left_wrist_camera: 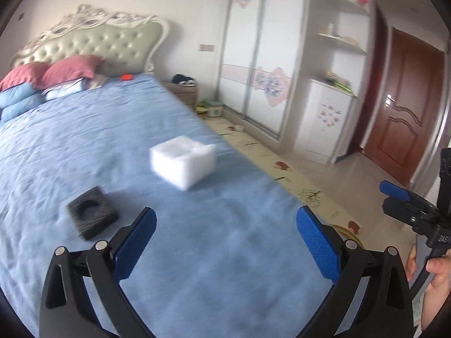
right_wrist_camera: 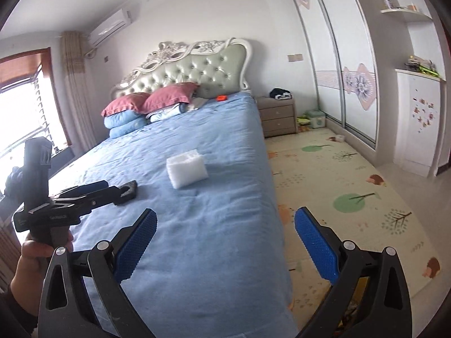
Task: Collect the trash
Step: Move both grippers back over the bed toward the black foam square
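A white foam block [left_wrist_camera: 183,166] [right_wrist_camera: 186,171] lies on the blue bed sheet [left_wrist_camera: 84,146] [right_wrist_camera: 203,225] near the bed's right edge. A black foam piece with a round hole [left_wrist_camera: 91,217] [right_wrist_camera: 130,189] lies to its left; in the right wrist view the left gripper partly hides it. My left gripper [left_wrist_camera: 225,225] [right_wrist_camera: 110,188] hovers open over the bed, short of both pieces, with nothing between its fingers. My right gripper [right_wrist_camera: 225,225] [left_wrist_camera: 390,200] is open and empty above the bed's right edge. A small orange object [left_wrist_camera: 126,77] [right_wrist_camera: 221,97] rests by the headboard.
Red and blue pillows [right_wrist_camera: 146,109] are stacked at the head of the bed. A nightstand [right_wrist_camera: 277,117] stands beside it, with a sliding wardrobe [right_wrist_camera: 338,56] beyond. A patterned play mat [right_wrist_camera: 338,186] covers the floor, with small items [right_wrist_camera: 315,119] on it. A brown door [left_wrist_camera: 406,107] is at right.
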